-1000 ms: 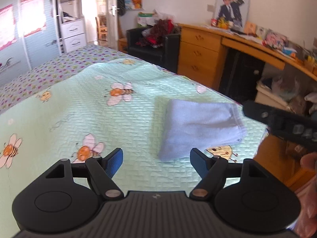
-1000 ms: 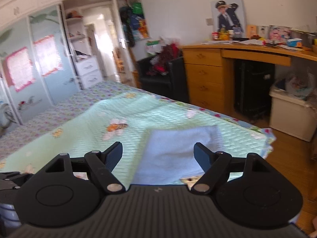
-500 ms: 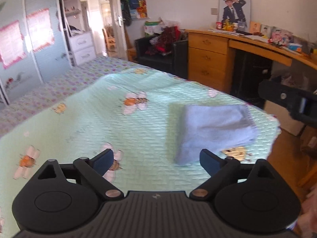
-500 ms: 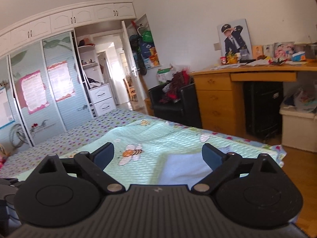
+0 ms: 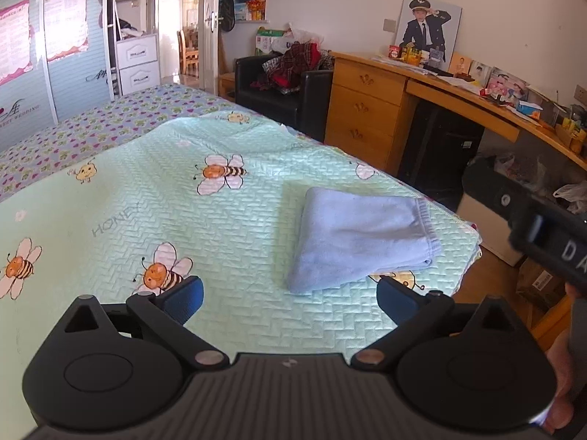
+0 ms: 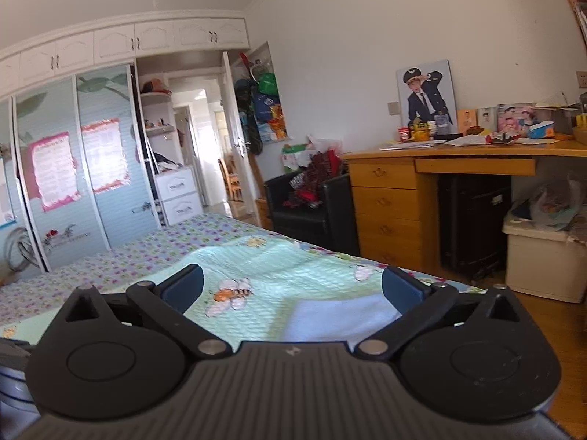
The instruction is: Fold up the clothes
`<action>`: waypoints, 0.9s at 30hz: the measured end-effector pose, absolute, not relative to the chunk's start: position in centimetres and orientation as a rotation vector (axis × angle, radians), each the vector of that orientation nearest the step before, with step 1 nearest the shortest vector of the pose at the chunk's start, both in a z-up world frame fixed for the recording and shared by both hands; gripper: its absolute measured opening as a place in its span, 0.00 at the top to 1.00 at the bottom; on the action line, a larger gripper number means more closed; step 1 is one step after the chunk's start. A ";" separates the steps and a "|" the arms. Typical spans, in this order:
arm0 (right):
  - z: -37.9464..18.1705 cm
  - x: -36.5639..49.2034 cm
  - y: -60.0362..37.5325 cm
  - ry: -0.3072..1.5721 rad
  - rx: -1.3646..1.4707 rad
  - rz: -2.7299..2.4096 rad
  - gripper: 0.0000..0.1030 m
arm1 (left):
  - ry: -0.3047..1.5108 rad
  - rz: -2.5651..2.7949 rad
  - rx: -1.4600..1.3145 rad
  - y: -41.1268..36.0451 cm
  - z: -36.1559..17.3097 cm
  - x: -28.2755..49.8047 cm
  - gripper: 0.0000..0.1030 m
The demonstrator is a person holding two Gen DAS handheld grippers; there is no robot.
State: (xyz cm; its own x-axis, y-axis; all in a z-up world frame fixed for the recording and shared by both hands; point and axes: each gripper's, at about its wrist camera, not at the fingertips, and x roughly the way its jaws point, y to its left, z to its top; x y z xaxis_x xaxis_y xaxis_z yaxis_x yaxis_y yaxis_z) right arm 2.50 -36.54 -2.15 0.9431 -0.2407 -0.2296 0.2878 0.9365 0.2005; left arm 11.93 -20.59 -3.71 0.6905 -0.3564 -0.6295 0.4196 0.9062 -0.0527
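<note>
The light blue garment lies folded into a compact rectangle on the bed, on the green quilted cover with bees, close to the corner of the cover at about 3 o'clock in the left wrist view. Its hemmed edges are stacked together on the side toward the desk, and the smooth fold faces the middle of the bed; I judge that it was laid there so it stays flat and within easy reach from the bed's edge.

The left gripper hovers above the cover, apart from the garment, which sits just beyond its right finger at about 1 o'clock. Its fingers are opening wide and nothing is between them. The right gripper points almost level across the room, so the garment shows only low between its blue fingers; these are also opening, with nothing pressed between them. In the left wrist view the right gripper appears at 3 o'clock, off the bed. Both tools hold clear of the cloth, so the fold looks finished.
</note>
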 end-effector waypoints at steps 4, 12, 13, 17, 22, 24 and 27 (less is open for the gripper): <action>-2.4 2.5 -36.8 0.225 0.232 -0.285 0.00 | 0.697 -0.431 0.101 -20.9 -4.3 11.9 0.00; -2.9 2.7 -37.0 0.247 0.284 -0.254 0.00 | 0.664 -0.400 0.068 -20.8 -5.0 11.7 0.00; -2.9 2.6 -37.0 0.247 0.295 -0.249 0.00 | 0.651 -0.389 0.054 -20.7 -5.0 11.7 0.00; -3.1 2.4 -36.9 0.225 0.330 -0.213 0.00 | 0.625 -0.367 0.023 -20.1 -5.1 11.7 0.00; -3.2 1.9 -36.4 0.193 0.342 -0.156 0.03 | 0.623 -0.351 0.018 -19.9 -5.5 11.8 0.00; -3.1 1.9 -36.0 0.191 0.328 -0.162 0.05 | 0.635 -0.357 0.015 -20.0 -5.6 11.9 0.00; -3.1 2.0 -35.7 0.196 0.314 -0.167 0.07 | 0.646 -0.367 0.012 -20.2 -5.7 11.7 0.00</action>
State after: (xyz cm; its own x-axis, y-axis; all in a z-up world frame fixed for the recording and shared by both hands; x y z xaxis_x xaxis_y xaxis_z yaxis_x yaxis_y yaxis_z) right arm 2.04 -35.65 -3.14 0.9672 -0.1319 -0.2169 0.1927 0.9377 0.2891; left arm 11.72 -20.20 -5.65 0.7365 -0.3306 -0.5901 0.3381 0.9355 -0.1021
